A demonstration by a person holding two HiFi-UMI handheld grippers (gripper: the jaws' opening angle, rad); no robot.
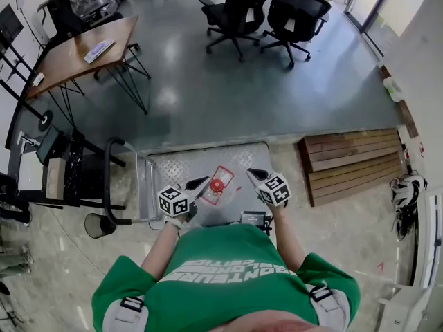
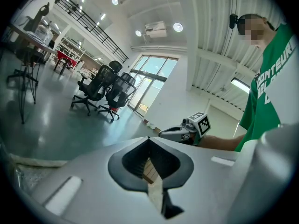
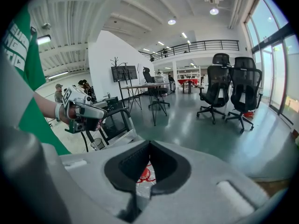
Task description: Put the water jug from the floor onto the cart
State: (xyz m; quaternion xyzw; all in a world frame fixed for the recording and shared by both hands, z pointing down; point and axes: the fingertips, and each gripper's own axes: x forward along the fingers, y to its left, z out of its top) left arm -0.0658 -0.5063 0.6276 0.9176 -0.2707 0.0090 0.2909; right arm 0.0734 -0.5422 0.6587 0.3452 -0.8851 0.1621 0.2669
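In the head view a clear water jug point(image 1: 220, 185) with a red cap and red label stands on the cart's grey checker-plate deck point(image 1: 173, 164). Both grippers hang just above and to either side of it. My left gripper point(image 1: 201, 183) is at its left, jaws shut to a point, nothing held. My right gripper point(image 1: 252, 173) is at its right, also shut and empty. In the right gripper view the jug's red label point(image 3: 144, 173) shows below the closed jaws point(image 3: 150, 143), and the left gripper point(image 3: 99, 111) is opposite. The left gripper view shows its jaws point(image 2: 149, 139) closed and the right gripper point(image 2: 164, 133) beyond.
The cart's black push handle point(image 1: 110, 180) rises at the deck's left end. A wooden pallet point(image 1: 353, 163) lies to the right, with a helmet point(image 1: 407, 187) beyond it. A wooden table point(image 1: 83, 55) and two black office chairs point(image 1: 235, 11) stand further off on the grey floor.
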